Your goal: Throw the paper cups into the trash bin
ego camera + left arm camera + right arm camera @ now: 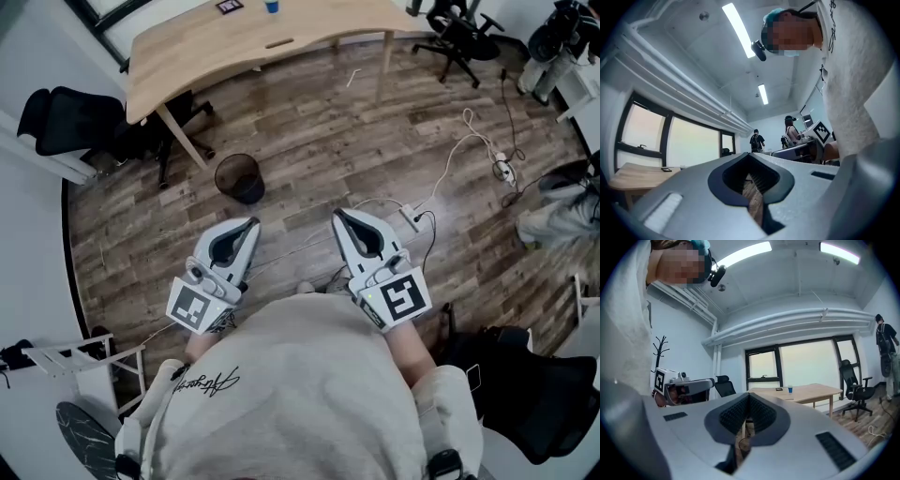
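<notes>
**Paper cup** (272, 6): one seen; small, blue, upright. It stands on the far part of the counter (234, 47), near a dark flat item (230, 5). In the right gripper view the same cup (790, 389) shows as a small blue tumbler, well apart from both claws.

**Trash bin** (239, 178): round, black, mesh-walled, open at the top. It stands on the wood-plank floor (309, 141) just beside a counter leg, between the counter and the person.

**Left claw** (253, 223): jaws pressed together at the tips, nothing between them, held in front of the person's body.

**Right claw** (337, 216): jaws pressed together, nothing pinched, held alongside the left claw but apart from it.

**Counter**: light wood, curved front edge, slim legs.

**Office chair** (459, 33): black, on castors, at the counter's right end.
</notes>
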Demonstrator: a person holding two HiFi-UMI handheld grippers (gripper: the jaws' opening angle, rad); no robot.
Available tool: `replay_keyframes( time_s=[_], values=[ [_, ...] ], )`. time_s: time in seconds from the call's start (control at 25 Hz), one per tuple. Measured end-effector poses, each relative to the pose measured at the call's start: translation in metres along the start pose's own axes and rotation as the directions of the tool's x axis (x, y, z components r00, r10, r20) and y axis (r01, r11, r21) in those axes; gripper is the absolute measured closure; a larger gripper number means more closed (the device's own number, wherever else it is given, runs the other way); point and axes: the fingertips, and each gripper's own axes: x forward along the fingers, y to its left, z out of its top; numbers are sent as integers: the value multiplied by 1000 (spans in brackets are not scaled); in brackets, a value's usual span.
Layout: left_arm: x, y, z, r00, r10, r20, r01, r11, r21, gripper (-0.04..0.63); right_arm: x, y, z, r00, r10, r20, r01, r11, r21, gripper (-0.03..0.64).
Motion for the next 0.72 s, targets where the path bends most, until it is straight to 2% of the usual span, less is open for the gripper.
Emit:
replay_keyframes(
  time_s=[0.16, 0.28, 0.4, 0.6, 0.72],
  values=[
    [-5, 3, -1, 1000, -7, 10, 7, 1000, 2, 592, 1, 6, 2, 1000, 2, 1, -2, 1000, -25, 607],
    [-5, 2, -7, 1000, -14, -10, 14, 1000, -6, 592, -1, 10, -6, 998, -16, -67, 10, 996, -93, 607],
    [-4, 5, -13, 1000, -18, -10, 18, 1000, -15, 592, 5, 6, -20, 991, -34, -126, 20, 994, -110, 607],
    [-2, 17, -17, 1000, -17, -21, 17, 1000, -21, 592, 18, 4, -20, 992, -32, -124, 18, 993, -115, 607],
    [5, 27, -14, 1000, -10, -2, 10, 1000, -12, 592, 31, -4, -13, 995, -21, -100, 11, 995, -96, 607]
  ],
)
